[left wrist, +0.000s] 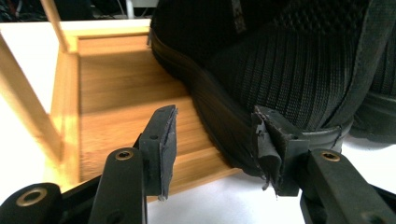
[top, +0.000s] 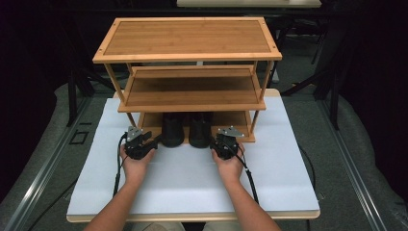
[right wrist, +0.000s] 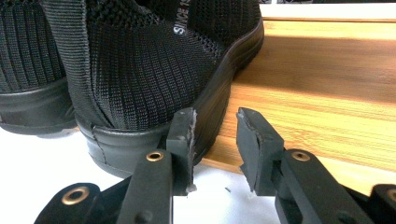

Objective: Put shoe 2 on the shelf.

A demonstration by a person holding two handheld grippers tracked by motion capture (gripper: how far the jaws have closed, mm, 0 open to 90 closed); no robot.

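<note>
Two black knit shoes stand side by side on the bottom shelf (top: 150,121) of a bamboo rack, heels toward me. From the high view my left gripper (top: 157,141) reaches the left shoe (top: 172,130) from its left, and my right gripper (top: 215,140) sits by the right shoe (top: 199,130). In the left gripper view the left gripper (left wrist: 215,151) is open, with the left shoe's (left wrist: 261,70) heel edge at its right pad (left wrist: 266,140). In the right gripper view the right gripper (right wrist: 215,149) is open, its left pad (right wrist: 183,135) beside the right shoe's (right wrist: 140,79) heel. Neither grips.
The three-tier bamboo rack (top: 187,37) stands at the back of a white table top (top: 192,183). Its middle shelf (top: 192,91) and top are bare. Thin upright posts (top: 113,82) frame the shelves. Cables (top: 117,168) trail from both grippers toward me.
</note>
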